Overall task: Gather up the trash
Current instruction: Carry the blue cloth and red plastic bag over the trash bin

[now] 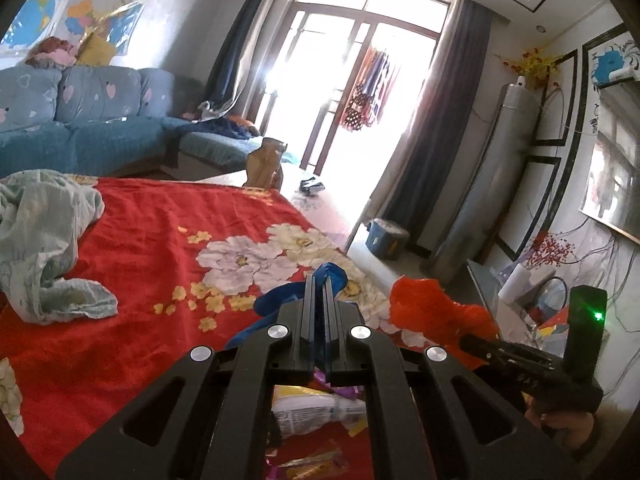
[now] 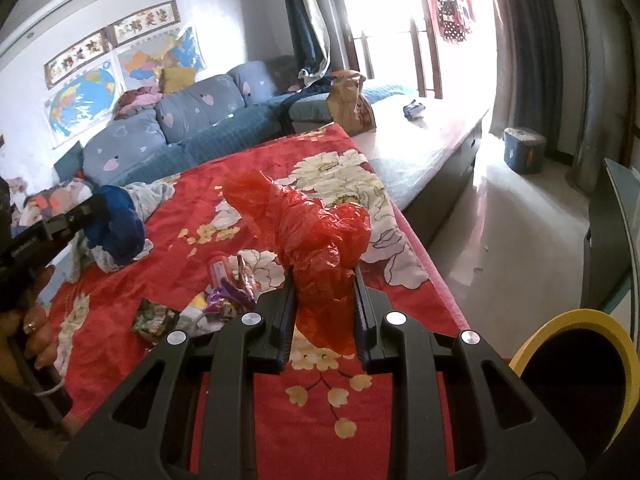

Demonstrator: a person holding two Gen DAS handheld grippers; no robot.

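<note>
Clearly left gripper (image 1: 319, 285): jaws clamped on a blue plastic bag (image 1: 280, 300), lifted off the red floral blanket (image 1: 160, 240).
Right gripper (image 2: 325, 276): jaws pinching a crumpled red plastic bag (image 2: 304, 216), likely the collecting sack.
Wrappers (image 2: 224, 300): loose on the blanket, uncollected.

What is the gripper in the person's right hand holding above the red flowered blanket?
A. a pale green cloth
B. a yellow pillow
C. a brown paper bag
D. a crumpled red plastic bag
D: in the right wrist view the right gripper has its fingers closed on a crumpled red plastic bag, while the brown paper bag stands far off on the table past the blanket's far edge.
</note>
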